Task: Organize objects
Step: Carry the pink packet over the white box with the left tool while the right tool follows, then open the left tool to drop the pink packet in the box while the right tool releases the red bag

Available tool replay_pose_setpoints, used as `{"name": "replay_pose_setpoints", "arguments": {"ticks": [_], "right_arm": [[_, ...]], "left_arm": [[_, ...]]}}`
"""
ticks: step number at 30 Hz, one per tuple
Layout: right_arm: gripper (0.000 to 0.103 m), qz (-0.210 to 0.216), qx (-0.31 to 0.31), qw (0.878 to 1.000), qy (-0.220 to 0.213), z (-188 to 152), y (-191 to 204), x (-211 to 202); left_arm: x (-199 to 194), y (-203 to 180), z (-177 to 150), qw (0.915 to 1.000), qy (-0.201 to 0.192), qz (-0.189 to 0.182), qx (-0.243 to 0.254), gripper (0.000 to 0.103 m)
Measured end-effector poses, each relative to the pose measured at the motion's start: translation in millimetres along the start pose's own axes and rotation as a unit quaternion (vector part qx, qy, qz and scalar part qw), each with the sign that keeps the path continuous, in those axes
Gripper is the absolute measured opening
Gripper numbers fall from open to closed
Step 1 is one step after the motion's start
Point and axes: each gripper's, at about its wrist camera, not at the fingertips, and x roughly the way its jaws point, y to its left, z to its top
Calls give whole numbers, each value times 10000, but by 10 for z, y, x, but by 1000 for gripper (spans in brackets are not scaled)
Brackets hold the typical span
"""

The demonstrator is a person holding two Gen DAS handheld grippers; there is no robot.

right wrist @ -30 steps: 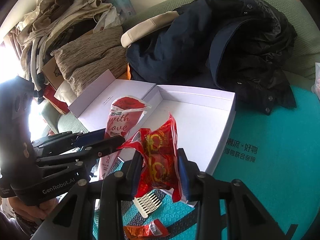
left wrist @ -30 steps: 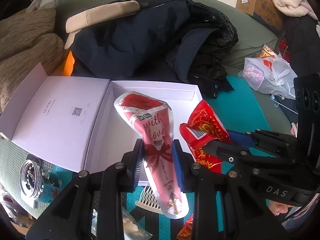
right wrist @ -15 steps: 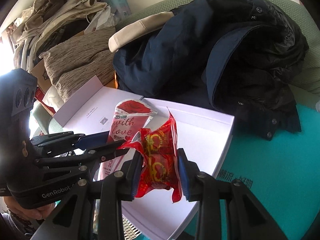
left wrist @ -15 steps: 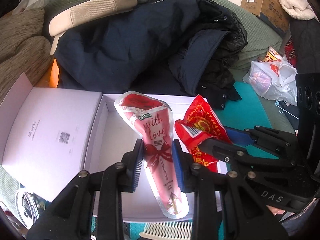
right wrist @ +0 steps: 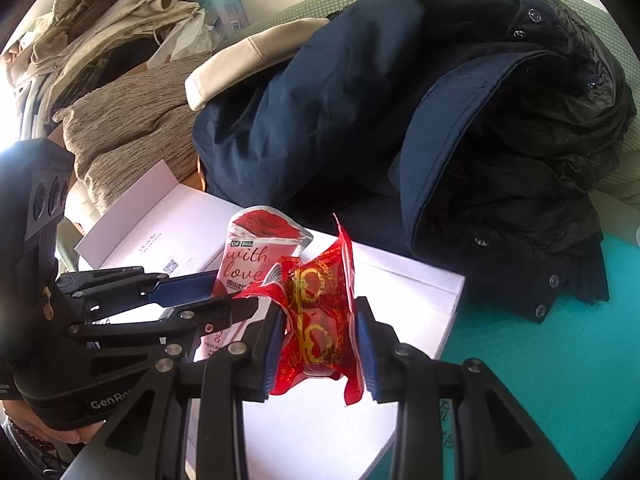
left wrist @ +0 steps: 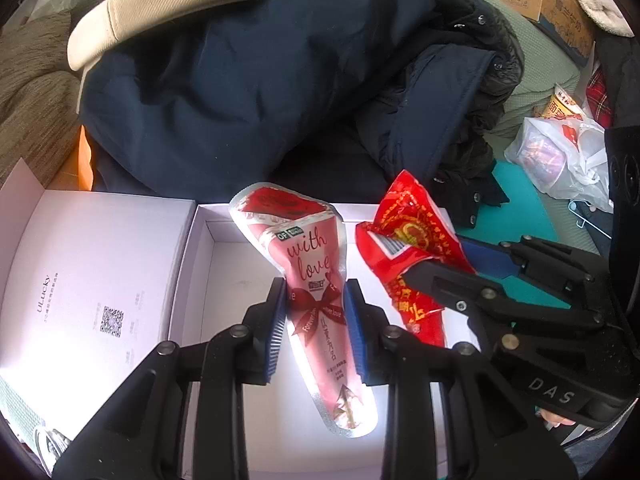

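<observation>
Above the open white cardboard box (left wrist: 192,280), whose flat lid (left wrist: 92,276) with small print and a square code lies hinged out to the left, two packets hang over the tray. Left gripper (left wrist: 316,312) is clamped with its blue pads on the waist of a pink cone-shaped foil pouch (left wrist: 316,280) printed "with love", rose end pointing away and tip toward the camera. Just to its right, the right gripper (right wrist: 320,328) pinches a crinkled red plastic snack packet (right wrist: 320,320) with gold print between nearly closed jaws. Behind the box sprawls a dark navy padded jacket (left wrist: 260,80); a teal mat (right wrist: 540,360) lies at right.
</observation>
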Motion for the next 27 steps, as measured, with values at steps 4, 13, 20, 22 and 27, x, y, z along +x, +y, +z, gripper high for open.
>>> {"name": "replay_pose_setpoints", "arguments": {"ticks": [4,13,20,22,27], "right_arm": [[33,-69,8,10000,45,46,-56,96],[34,-209,150,9995,201,58,-144,330],[49,-441,185,9982,352,55,-198,416],[58,-526,154,9976,415,40,-192,433],[58,-543,68,9978,373,30,-125,395]], "left_arm": [[139,35,29,10000,83,10,-2,27],[384,97,21,9996,264,-2,-72,31],[452,172,22,9982,407,296,-318,43],[444,202,20,9978,436,316,-392,47],[365,216,-3,9976,392,418,-400,49]]}}
